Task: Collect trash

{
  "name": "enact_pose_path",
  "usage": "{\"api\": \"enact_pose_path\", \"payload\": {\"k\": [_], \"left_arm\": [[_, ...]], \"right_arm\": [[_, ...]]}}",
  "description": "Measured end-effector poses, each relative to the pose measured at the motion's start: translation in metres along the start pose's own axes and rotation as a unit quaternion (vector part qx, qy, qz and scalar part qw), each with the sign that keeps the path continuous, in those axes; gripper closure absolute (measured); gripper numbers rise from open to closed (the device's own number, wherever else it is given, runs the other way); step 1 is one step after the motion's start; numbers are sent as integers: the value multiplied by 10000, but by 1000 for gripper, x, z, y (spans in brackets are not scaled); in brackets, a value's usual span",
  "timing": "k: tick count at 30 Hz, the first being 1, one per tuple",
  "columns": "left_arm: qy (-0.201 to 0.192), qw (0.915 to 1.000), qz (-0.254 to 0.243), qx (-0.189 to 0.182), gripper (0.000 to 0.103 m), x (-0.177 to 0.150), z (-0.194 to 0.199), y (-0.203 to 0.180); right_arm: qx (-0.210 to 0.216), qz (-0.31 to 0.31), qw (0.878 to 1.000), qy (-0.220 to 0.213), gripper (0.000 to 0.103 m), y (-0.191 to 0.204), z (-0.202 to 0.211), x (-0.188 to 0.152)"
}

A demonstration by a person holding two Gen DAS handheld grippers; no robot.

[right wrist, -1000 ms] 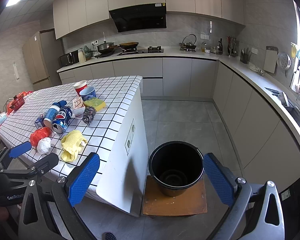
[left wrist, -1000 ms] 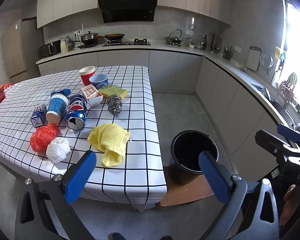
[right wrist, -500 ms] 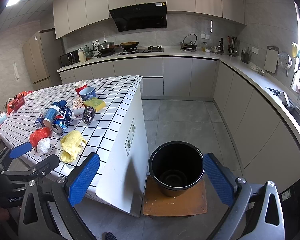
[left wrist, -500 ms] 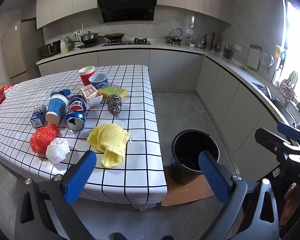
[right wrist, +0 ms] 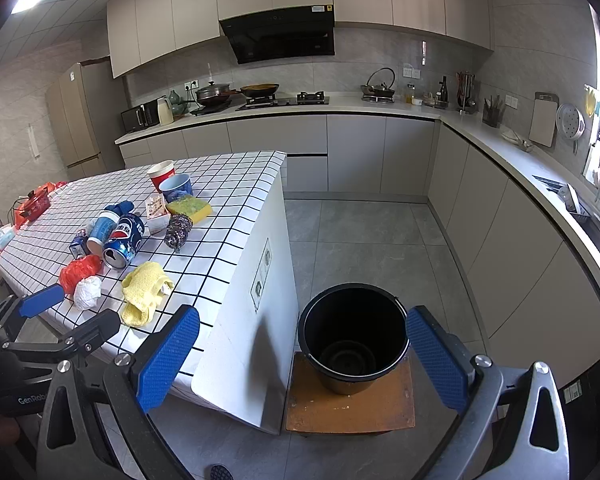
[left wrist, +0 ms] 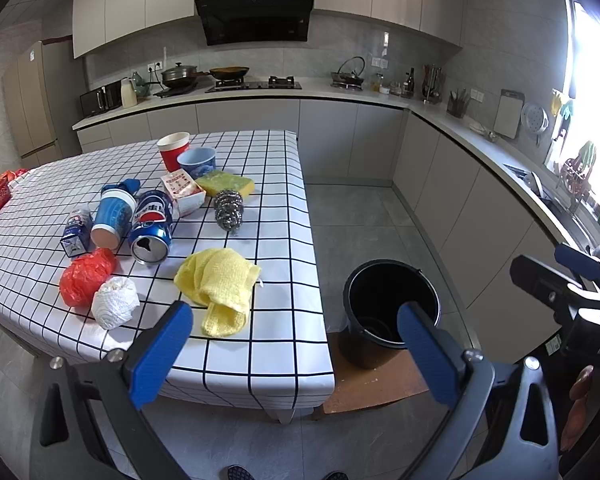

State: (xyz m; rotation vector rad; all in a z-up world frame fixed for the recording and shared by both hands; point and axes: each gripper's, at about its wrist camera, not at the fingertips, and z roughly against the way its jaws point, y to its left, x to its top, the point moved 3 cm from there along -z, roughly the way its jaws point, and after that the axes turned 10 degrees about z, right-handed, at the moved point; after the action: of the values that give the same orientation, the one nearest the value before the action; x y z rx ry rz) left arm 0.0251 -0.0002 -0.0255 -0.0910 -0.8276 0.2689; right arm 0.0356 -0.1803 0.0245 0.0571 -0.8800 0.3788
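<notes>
Your two tongs are spread wide and hold nothing, before the bench.
The left tongs (left wrist: 294,344) hang at the near edge of the bench (left wrist: 276,184), close to the yellow cloth (left wrist: 220,284). The right tongs (right wrist: 302,354) frame the black bucket (right wrist: 354,336) on the floor, right of the bench. The can (left wrist: 151,230), red bag (left wrist: 85,276) and paper wad (left wrist: 114,307) lie on the left.
</notes>
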Motion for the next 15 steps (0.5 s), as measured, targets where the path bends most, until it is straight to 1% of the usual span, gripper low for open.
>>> {"api": "enact_pose_path", "payload": {"k": [15], "left_arm": [[14,10000,21,14,0,1,-4,1]], "right_arm": [[3,-11,10000,13,0,0,-3,0]]}}
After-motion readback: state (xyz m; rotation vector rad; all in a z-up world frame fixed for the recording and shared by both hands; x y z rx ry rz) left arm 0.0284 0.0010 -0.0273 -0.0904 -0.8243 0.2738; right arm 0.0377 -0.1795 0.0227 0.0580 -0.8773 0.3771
